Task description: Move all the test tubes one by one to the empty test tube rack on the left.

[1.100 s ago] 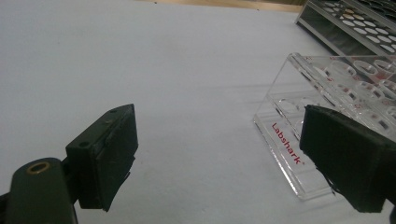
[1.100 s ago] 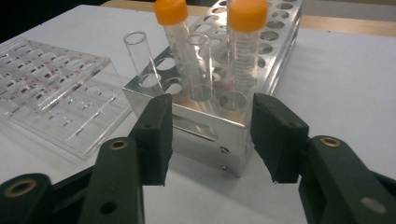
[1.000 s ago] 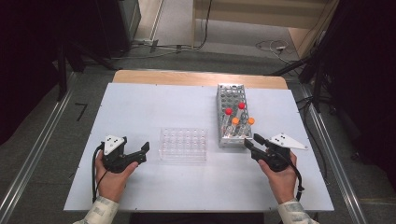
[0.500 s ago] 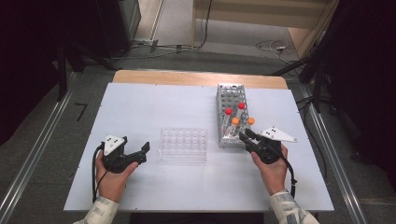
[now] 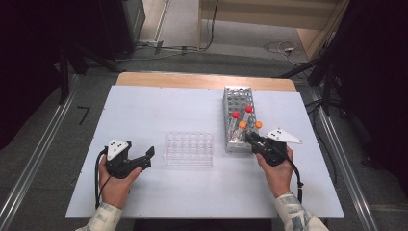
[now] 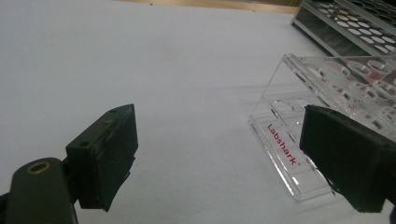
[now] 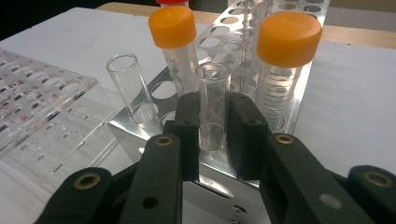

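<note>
A: Jaws of the right gripper [image 7: 212,135] have just been closing, and now they pinch an open glass tube [image 7: 213,100] standing at the near end of the metal rack [image 5: 239,120].

B: A second ago that gripper sat back from the rack with its jaws apart. So the grasp looks made?

A: I'd judge so. The tube is upright in its hole, between two orange-capped tubes [image 7: 285,60]; lifting it straight up seems the next step.

B: And the left gripper [image 5: 139,161]?

A: Spread wide, holding nothing, just beside the clear plastic rack [image 5: 188,149], which likely waits for the tube.
</note>
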A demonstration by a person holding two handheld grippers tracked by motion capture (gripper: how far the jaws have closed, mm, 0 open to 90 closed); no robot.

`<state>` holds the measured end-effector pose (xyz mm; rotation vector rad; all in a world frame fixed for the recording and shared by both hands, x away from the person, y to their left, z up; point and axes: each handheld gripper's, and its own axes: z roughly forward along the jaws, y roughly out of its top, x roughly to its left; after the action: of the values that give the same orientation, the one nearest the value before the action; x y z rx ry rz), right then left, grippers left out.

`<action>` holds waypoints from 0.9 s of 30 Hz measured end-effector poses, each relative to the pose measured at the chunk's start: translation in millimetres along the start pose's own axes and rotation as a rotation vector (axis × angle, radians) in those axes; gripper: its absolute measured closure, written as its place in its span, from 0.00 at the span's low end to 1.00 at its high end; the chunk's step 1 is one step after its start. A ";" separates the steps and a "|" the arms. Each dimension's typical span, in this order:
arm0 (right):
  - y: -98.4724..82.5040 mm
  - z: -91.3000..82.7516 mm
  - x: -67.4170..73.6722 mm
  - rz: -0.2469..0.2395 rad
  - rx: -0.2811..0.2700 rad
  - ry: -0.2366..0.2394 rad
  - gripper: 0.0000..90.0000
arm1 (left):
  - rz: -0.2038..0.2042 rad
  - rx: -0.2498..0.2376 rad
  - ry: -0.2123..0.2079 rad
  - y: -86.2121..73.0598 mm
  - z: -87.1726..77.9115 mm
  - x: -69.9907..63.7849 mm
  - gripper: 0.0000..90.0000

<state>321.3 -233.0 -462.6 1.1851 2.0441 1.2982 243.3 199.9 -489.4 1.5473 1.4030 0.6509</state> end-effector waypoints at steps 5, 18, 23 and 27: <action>3.7 -4.8 -1.1 0.002 -0.024 0.004 0.81 | 0.000 -0.003 -0.002 0.2 -0.2 -0.8 0.14; 24.1 -30.0 3.8 -0.015 -0.101 0.004 0.81 | 0.003 -0.018 0.001 1.9 -2.6 -1.9 0.14; 28.9 -40.8 4.9 -0.004 -0.120 0.028 0.82 | 0.011 -0.023 0.001 3.1 -4.6 -2.9 0.14; 32.2 -46.1 9.8 -0.016 -0.125 0.045 0.82 | 0.007 -0.030 -0.004 4.0 -5.7 -3.7 0.14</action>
<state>296.1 -242.0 -412.1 1.0915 1.9670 1.4349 239.5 198.2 -482.7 1.5293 1.3795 0.6700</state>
